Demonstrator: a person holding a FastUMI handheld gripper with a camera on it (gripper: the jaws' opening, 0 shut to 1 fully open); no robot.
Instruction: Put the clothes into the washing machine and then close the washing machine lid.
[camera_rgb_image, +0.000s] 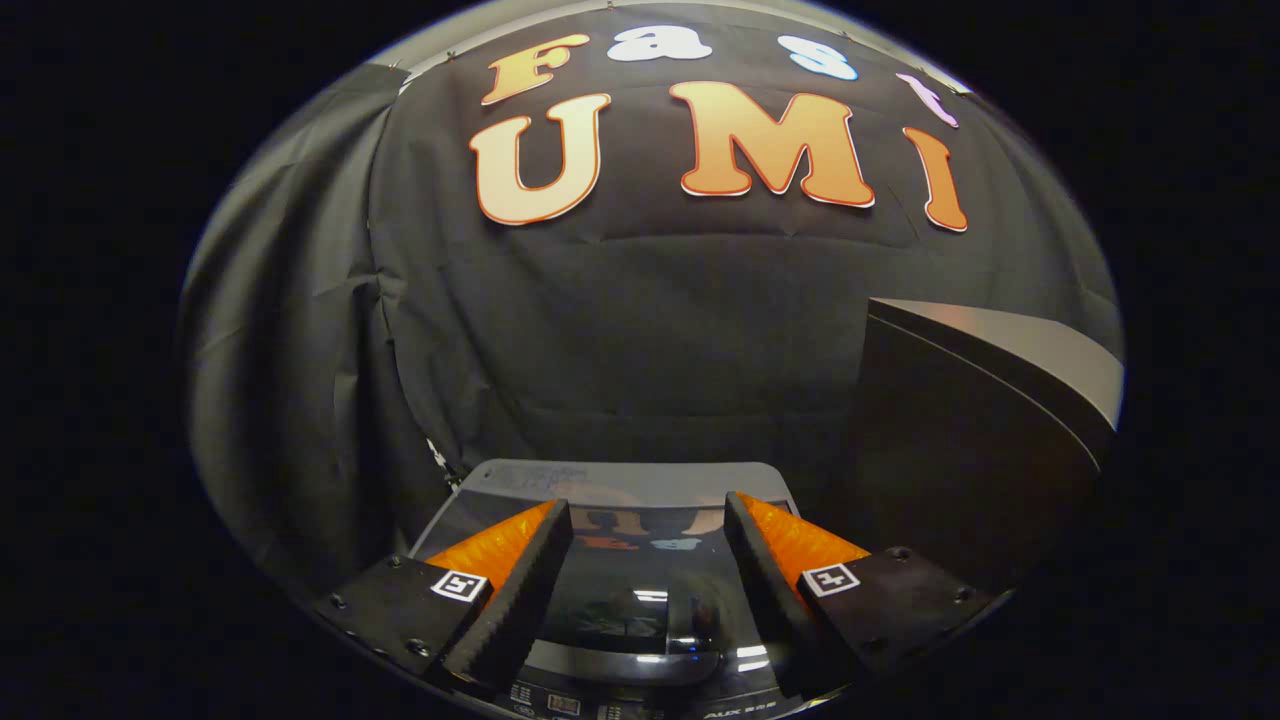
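Black cloth wall (640, 330) stands well beyond your claw (648, 515), filling the far side. To the right of the fingers a dark cabinet (990, 420) with a pale grey top rises near you. Below and just ahead of the fingers lies the washer (600, 478), its glossy dark lid (640, 590) down flat and mirroring the booth. Your claw hangs over that lid, its fingers (520, 580) spread wide apart, holding nothing. Clothes aren't something you can make out here.
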